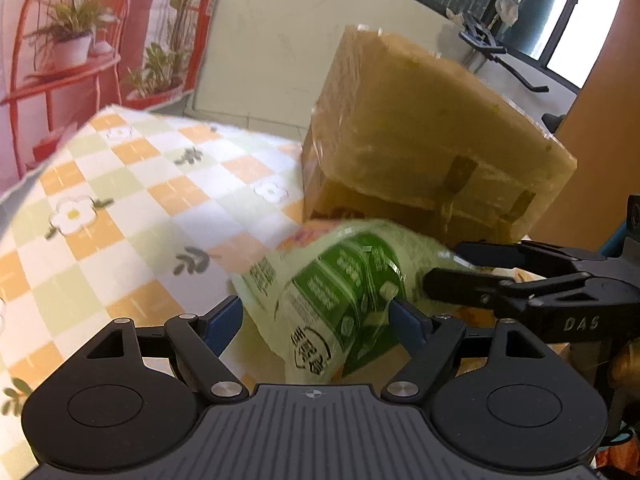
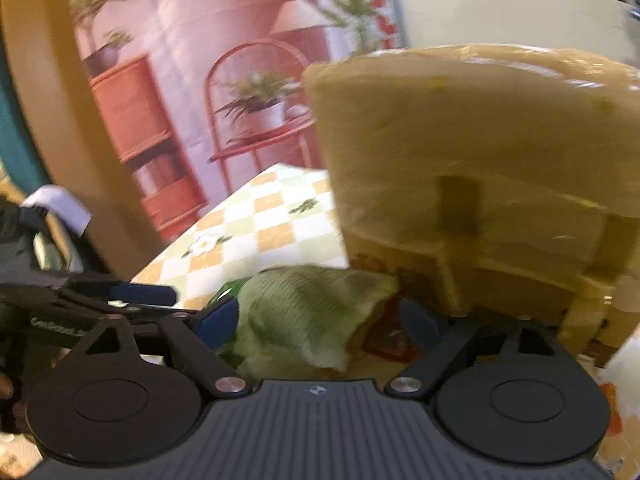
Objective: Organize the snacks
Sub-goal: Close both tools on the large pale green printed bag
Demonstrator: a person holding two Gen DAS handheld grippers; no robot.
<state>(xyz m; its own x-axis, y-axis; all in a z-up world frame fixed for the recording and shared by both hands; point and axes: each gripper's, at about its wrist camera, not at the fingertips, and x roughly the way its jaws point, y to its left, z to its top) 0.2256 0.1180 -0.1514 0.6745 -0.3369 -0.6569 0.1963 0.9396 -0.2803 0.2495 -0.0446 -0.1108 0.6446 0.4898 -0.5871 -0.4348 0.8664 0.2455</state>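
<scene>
Two tools, both spread wide. The left tool straddles one pale green crinkled plastic snack bag lying on the chequered-cloth worktop; whether its pads press the bag cannot be told. The right tool brackets the same bag's end, contact blurred. Behind stands one tape-wrapped brown cardboard box, its base hidden.

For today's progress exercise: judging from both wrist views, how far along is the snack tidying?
Done: nothing visibly sorted yet. In hand: the green snack bag lies between the left tongs and the right tongs, beside the taped cardboard box. Left: putting away this bag and the red packet.
</scene>
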